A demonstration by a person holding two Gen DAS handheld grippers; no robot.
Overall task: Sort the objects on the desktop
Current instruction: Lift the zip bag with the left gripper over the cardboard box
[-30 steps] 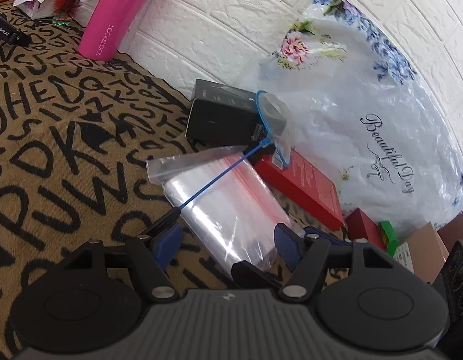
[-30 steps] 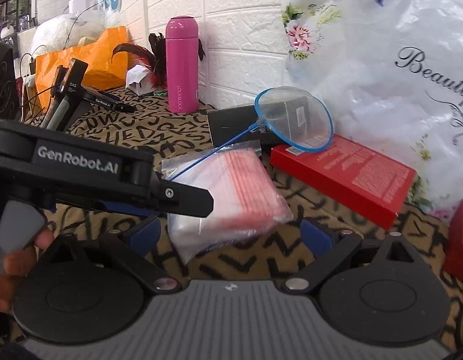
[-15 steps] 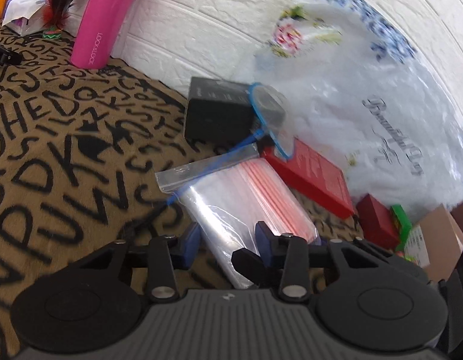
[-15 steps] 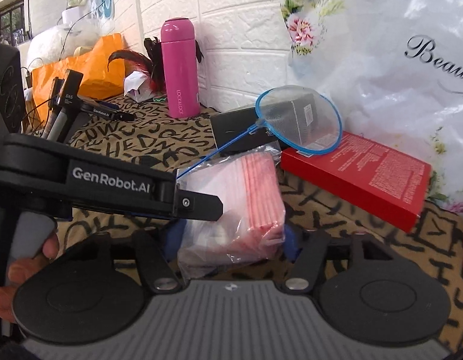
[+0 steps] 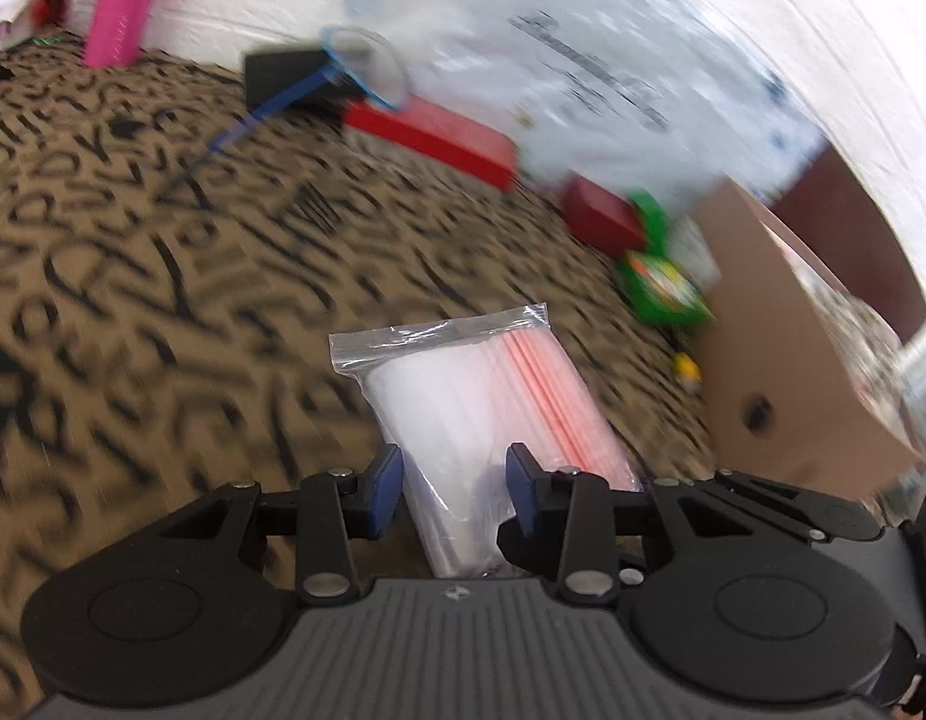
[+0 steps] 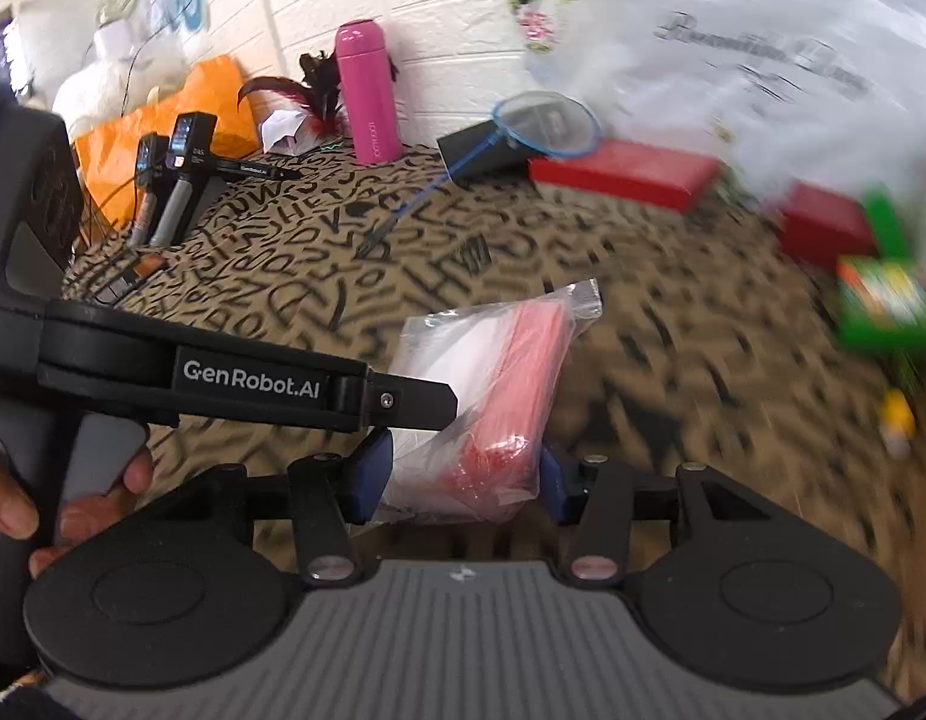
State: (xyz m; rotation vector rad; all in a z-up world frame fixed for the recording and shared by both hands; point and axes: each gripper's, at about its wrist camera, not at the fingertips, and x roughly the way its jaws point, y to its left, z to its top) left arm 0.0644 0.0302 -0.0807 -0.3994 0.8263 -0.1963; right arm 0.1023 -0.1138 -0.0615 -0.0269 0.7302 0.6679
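both claws are on one thing: a clear zip-top plastic bag stuffed with white and red-striped smaller bags point(image 5: 481, 414).

left claw point(image 5: 454, 489): blue pads closing on the near end of the bag, both pads against its sides, bag sticking out ahead between them.

right claw point(image 6: 457, 477): also closing, pads pressed into the bag's bulging lower end point(image 6: 493, 414), plastic crumpled there. in the right wrist view the left tool's black arm crosses just left of the bag, a hand point(image 6: 73, 504) around its grey grip.

whether the bag is clear of the tan worktop cloth printed with black letters point(image 5: 163, 300) or touching it, cannot tell; surroundings are smeared with blur.

places relative to the bag, left wrist view:
- long flat red box point(image 5: 433, 135), well beyond it, near the white brick wall.
- blue-rimmed round net on a thin blue handle point(image 5: 361, 63), beyond and left, leaning over a black box point(image 5: 283, 78).
- tall pink bottle point(image 5: 124, 6), far beyond and left, against the wall.
- small red box point(image 5: 601, 216) and green packet point(image 5: 661, 288), beyond and right.
- brown cardboard box point(image 5: 781, 360), right of it, near.
- white flowered plastic bag with script lettering point(image 5: 583, 60), behind the red box, against the wall.
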